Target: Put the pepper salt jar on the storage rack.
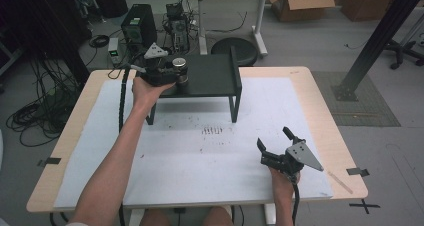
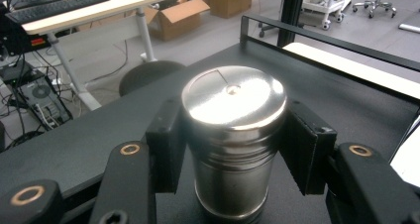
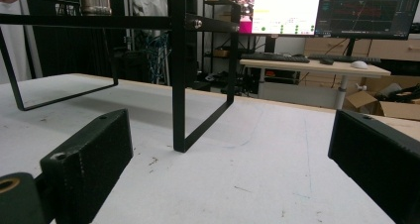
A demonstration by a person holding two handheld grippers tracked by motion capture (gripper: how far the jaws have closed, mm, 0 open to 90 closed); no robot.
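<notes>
Left gripper (image 2: pixel 233 154) fingers are clamping the steel can (image 2: pixel 233 135) mid-body on the shelf (image 1: pixel 210 78) near the table's far edge, likely rigid, slippery, moderately heavy; right gripper (image 1: pixel 275 148) is sitting wide, empty.

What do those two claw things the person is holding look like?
Both grippers, left and right, are black, each with two chunky, blocky jaws. Brass-coloured rings mark the jaw joints. A grey three-cornered plate with small holes tops each, and a black ribbed cable trails behind. The forearms are bare, with no sleeves.
</notes>
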